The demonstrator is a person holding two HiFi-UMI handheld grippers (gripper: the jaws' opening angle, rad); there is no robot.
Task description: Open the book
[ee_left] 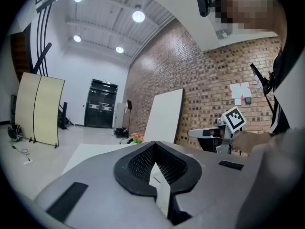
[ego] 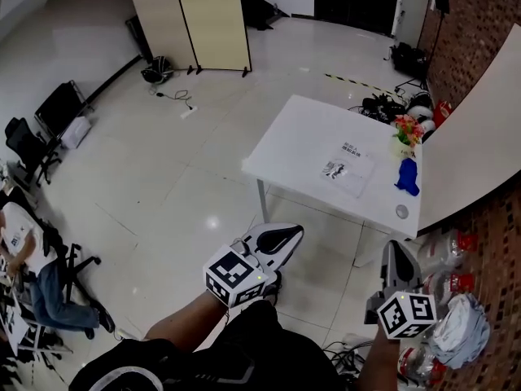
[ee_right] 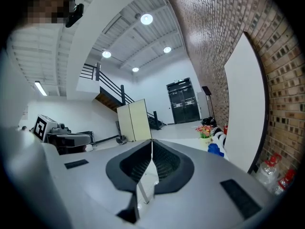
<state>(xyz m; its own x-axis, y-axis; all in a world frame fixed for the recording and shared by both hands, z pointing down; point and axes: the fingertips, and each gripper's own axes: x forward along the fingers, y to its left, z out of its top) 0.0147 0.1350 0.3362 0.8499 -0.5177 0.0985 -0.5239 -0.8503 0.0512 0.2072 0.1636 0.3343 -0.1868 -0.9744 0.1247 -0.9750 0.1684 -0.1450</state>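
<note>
Looking down in the head view, the book lies flat, apparently closed, on the white counter, well apart from both grippers. It is far and to the right of the left gripper, and far and a little left of the right gripper, so neither is clearly nearer.

In the left gripper view, the jaws are pressed together on nothing and point over the counter toward the flowers. The gripper's own body hides the book.

In the right gripper view, the jaws are likewise closed and empty. A blue object shows ahead at right, and no book is visible.
</note>
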